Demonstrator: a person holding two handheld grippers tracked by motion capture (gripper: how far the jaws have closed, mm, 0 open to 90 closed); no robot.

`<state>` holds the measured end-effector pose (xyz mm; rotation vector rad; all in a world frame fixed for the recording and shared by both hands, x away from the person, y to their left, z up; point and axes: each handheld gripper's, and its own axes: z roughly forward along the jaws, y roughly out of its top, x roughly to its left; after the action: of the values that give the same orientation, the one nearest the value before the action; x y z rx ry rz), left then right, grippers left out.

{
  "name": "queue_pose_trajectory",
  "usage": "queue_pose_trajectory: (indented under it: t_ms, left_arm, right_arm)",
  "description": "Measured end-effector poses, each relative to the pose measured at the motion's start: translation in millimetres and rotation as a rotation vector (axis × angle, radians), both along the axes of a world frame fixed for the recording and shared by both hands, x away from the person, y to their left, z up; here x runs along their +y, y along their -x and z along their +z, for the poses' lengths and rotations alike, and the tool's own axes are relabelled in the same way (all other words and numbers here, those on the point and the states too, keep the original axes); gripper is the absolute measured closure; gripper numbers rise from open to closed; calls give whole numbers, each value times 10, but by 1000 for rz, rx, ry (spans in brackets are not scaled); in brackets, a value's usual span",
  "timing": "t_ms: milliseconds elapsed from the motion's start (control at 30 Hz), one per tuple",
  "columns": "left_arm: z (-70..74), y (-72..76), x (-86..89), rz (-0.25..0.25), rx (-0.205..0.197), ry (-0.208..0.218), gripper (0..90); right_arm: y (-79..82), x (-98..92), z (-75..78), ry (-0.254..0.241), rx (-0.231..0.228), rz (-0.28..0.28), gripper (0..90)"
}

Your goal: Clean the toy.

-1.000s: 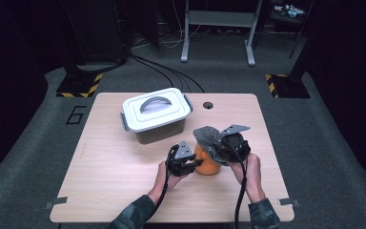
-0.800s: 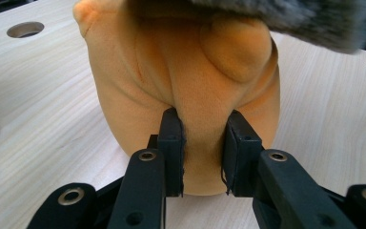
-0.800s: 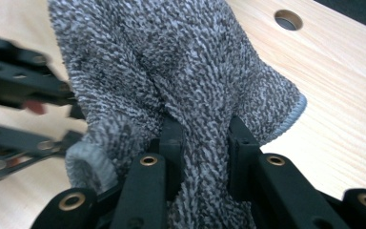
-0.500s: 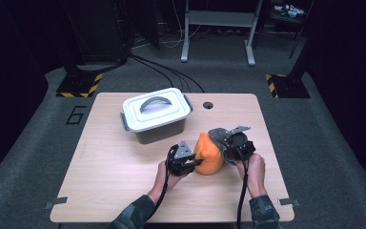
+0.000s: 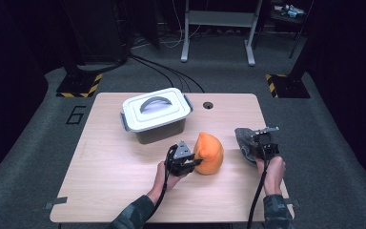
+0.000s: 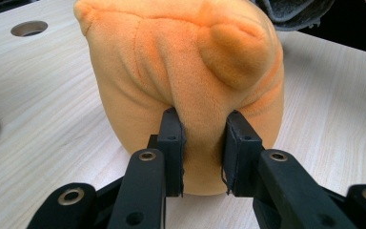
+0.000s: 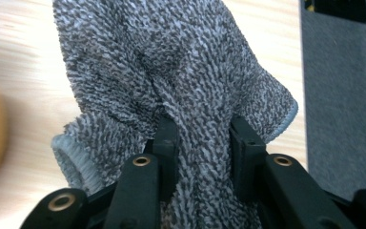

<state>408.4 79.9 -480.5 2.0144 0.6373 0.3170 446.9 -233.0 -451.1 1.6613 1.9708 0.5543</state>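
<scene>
Orange plush toy, rounded soft fabric [image 5: 208,153], stands on the wooden bench [image 5: 105,167] right of centre, nearer the front edge. Left gripper [image 6: 203,143] is clamped on a fold of its plush. Grey knitted cloth [image 7: 181,76] is between the jaws of the right gripper [image 5: 257,145] near the right edge; those jaws have just been opening, pads seemingly still on the fabric. Risks: the cloth could slip out and fall off the right edge; a thin pinch may let the toy topple. White lidded plastic box with grey handle [image 5: 155,113] sits toward the back, left of centre.
</scene>
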Motion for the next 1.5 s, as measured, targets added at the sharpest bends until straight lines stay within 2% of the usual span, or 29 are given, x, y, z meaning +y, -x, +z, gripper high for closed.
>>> queue_pose_trajectory:
  t_ms: [133, 300, 367, 433, 533, 567, 633, 767, 933, 1000, 1133, 1267, 1433, 1500]
  left_arm:
    - [2, 2, 2, 2, -2, -3, 722]
    - [-2, 0, 2, 8, -3, 4, 722]
    - [-2, 1, 2, 10, -3, 4, 723]
    - [-1, 1, 5, 10, -6, 1, 722]
    - [1, -1, 11, 6, -2, 1, 723]
    - [1, 0, 12, 6, -2, 1, 722]
    - [-1, -2, 13, 8, -2, 3, 722]
    - [1, -5, 16, 7, 0, 4, 722]
    - [3, -8, 22, 12, -2, 4, 721]
    - [0, -7, 23, 16, -4, 6, 721]
    - [4, -6, 22, 12, -4, 4, 722]
    - [13, -3, 18, 17, -19, 2, 732]
    - [20, 7, 21, 12, -33, 12, 747]
    - [27, 11, 18, 13, -47, 14, 750]
  right_arm:
    - [-49, -90, -110, -3, 33, -43, 668]
    - [-133, -149, -240, 13, 34, -81, 614]
    - [-159, -171, -284, -1, 40, -99, 572]
    - [-185, -176, -335, 5, 56, -107, 505]
    - [-170, -193, -374, -8, 61, -110, 310]
    - [-142, -202, -363, -27, 52, -101, 252]
    - [-83, -208, -317, -32, 19, -86, 164]
    - [135, -172, -170, -73, -49, -34, 83]
    - [385, -81, -114, -82, -87, 24, 30]
    - [478, -59, -134, -106, -94, 47, 24]
    - [652, -53, -236, -120, -110, 61, 27]
    - [797, -82, -327, -133, -124, 54, 36]
    - [934, -77, -453, -143, -137, 73, 47]
    - [967, -60, -503, -146, -129, 80, 47]
